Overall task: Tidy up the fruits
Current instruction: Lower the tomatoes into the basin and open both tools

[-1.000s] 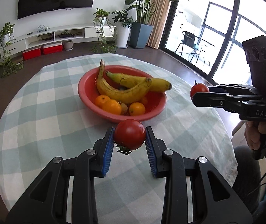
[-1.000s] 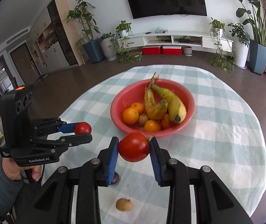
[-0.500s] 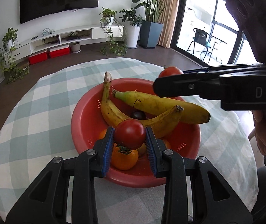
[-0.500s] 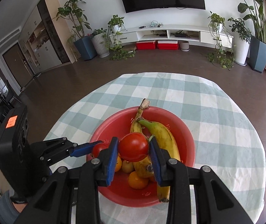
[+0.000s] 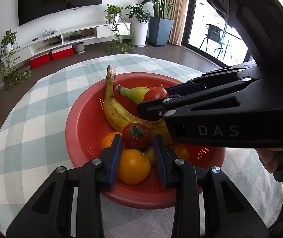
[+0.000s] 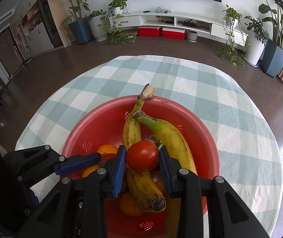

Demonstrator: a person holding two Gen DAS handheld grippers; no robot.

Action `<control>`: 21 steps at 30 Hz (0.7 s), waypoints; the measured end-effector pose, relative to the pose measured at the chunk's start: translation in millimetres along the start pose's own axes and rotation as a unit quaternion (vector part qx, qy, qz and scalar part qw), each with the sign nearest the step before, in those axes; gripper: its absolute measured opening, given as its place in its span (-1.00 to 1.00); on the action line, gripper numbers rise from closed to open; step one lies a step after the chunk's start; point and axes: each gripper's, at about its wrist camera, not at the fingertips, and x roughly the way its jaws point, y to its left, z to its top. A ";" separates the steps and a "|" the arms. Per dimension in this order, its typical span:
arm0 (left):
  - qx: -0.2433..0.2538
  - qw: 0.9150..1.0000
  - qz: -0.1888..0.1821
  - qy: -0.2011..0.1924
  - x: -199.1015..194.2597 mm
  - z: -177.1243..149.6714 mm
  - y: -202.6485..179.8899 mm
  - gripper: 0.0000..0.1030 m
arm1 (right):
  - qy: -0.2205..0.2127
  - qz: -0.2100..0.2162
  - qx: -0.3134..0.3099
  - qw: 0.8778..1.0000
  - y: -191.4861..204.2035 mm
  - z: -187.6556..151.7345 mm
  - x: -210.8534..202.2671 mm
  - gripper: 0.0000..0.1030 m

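Observation:
A red bowl (image 5: 77, 119) (image 6: 105, 107) holds two bananas (image 5: 117, 115) (image 6: 169, 136) and several oranges (image 5: 133, 166) (image 6: 129, 206). My left gripper (image 5: 137, 137) hangs low over the bowl's near side. Its tomato (image 5: 135, 135) lies stem up just past the fingertips, on a banana and the oranges. It touches the left pad, and a thin gap shows at the right pad. My right gripper (image 6: 142, 147) (image 5: 155, 99) is shut on a second tomato (image 6: 142, 155) (image 5: 156, 94) above the bananas. It crosses in front of the left one.
The bowl stands on a round table under a green-and-white checked cloth (image 5: 32, 119) (image 6: 240, 129), whose edge drops to dark floor all round. A person's hand (image 5: 270, 158) grips the right tool at the right. Plants and a TV cabinet stand far behind.
Both grippers came in over the bowl and sank toward the fruit. The left tomato has turned stem up and sits farther out from the pads, looking smaller. The right tomato stays clamped.

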 end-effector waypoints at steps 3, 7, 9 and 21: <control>0.004 1.000 0.001 -0.001 0.5 -0.6 -0.6 -0.40 | 0.004 -0.003 0.003 1.000 -2.6 -2.6 1.3 -0.30; 0.002 1.000 -0.002 -0.003 1.6 -1.1 1.5 -0.40 | 0.005 -0.003 0.004 1.000 -4.0 -5.1 1.9 -0.30; 0.001 1.000 -0.002 -0.004 0.5 -1.4 2.0 -0.40 | 0.005 -0.004 0.006 1.000 -4.0 -5.0 2.2 -0.30; 0.005 1.000 0.013 -0.027 -13.9 0.2 -2.5 0.21 | -0.018 0.004 0.018 1.000 -5.2 -12.6 -26.2 0.04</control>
